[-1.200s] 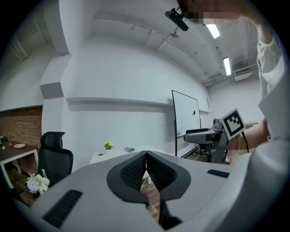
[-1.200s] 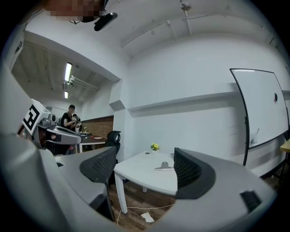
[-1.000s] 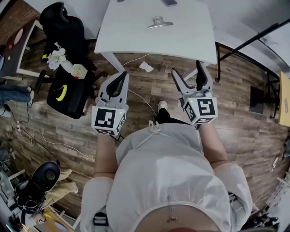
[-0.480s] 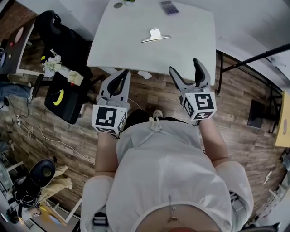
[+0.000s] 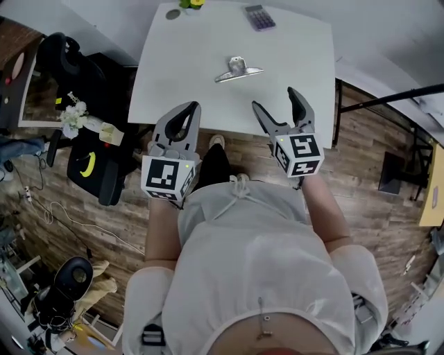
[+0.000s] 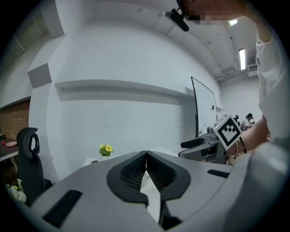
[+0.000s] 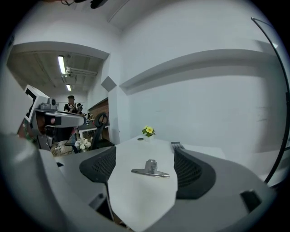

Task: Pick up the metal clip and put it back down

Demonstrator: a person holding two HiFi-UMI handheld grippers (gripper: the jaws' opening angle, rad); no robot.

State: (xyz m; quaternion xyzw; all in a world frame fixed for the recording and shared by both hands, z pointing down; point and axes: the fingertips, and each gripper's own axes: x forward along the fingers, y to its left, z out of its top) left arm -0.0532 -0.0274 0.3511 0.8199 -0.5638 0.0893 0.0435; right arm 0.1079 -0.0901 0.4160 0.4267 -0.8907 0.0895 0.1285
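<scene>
The clip (image 5: 238,69) lies on the white table (image 5: 305,41) in the upper middle of the head view, apart from both grippers. Below it, at the table's near edge, the right gripper (image 5: 275,100) is spread wide and holds nothing. In its own view the clip (image 7: 151,168) shows in the gap between the dark pads (image 7: 99,166) but lies farther off on the tabletop, untouched. The left gripper (image 5: 191,108) sits to the left, also at the near edge. Its jaws meet at the tips with nothing between them.

A calculator (image 5: 260,16) lies near the top of the frame, beyond the clip. A plant (image 5: 189,3) with yellow flowers stands at the top edge, left of the calculator — the left gripper view shows it low at the left. A black chair (image 5: 94,163) stands on the wood floor (image 5: 374,187) at the left of the frame.
</scene>
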